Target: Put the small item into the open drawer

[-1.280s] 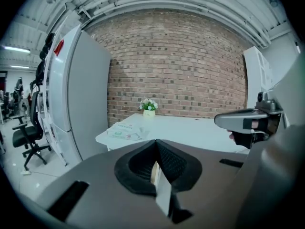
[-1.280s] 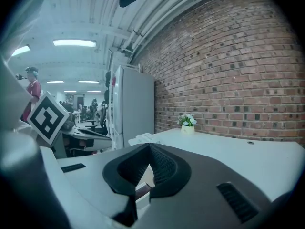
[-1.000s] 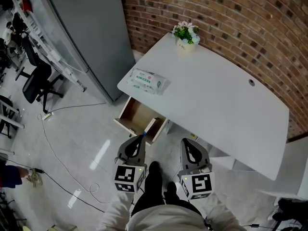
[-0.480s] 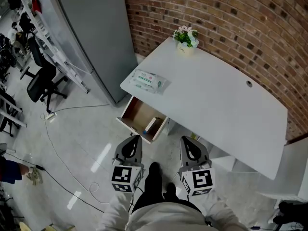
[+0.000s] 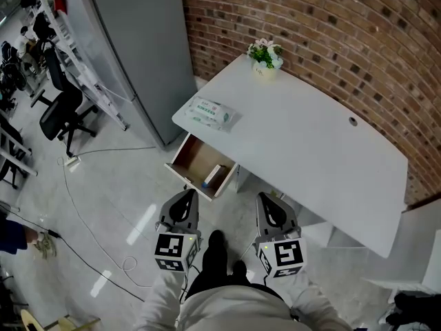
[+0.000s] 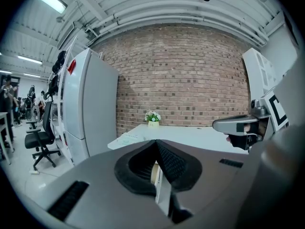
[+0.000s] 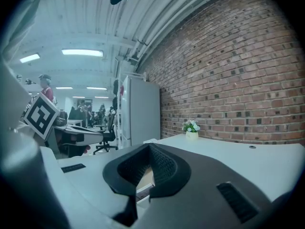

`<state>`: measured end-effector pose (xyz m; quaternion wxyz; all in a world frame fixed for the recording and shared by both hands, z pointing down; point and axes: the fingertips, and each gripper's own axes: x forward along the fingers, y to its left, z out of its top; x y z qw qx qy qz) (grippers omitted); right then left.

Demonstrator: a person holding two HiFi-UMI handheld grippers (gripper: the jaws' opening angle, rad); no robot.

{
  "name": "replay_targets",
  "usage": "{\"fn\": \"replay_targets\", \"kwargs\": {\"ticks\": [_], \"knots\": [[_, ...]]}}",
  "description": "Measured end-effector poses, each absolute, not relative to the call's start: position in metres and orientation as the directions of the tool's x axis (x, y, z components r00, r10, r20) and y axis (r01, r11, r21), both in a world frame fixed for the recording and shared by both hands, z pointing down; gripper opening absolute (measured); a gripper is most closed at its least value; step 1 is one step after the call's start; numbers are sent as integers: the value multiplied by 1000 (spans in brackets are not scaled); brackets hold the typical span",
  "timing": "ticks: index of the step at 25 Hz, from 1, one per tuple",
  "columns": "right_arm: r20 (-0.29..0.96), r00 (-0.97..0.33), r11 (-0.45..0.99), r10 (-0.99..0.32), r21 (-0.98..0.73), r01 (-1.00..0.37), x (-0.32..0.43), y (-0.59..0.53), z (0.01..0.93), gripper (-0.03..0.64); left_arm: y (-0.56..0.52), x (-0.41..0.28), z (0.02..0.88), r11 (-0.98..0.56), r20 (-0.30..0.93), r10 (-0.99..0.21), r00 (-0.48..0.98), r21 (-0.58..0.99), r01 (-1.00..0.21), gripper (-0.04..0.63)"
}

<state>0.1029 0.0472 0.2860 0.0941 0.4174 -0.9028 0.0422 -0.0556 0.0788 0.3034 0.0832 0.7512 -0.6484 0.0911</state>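
The wooden drawer stands pulled out from under the left end of the white desk. A small white item with a blue end lies inside it, by the right wall. My left gripper hangs just in front of the drawer, a little apart from it, jaws shut and empty. In the left gripper view the jaws meet in a closed V. My right gripper is level with it to the right, below the desk's front edge, also shut with nothing held.
A pack of wipes lies on the desk above the drawer, and a small potted plant stands at the far corner. A tall grey cabinet is to the left, with an office chair and floor cables beyond.
The left gripper's tip was at the drawer's front edge; it has drawn back toward the person. The small item now lies in the drawer. The right gripper barely moved.
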Motion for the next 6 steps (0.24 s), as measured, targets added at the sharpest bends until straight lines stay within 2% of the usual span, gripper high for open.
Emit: {"fn": "replay_targets", "kwargs": {"ticks": [6], "knots": [[201, -642, 654, -740, -8, -756, 104, 50, 288, 25, 82, -53, 304, -140, 241, -961, 138, 8, -990, 17]]}}
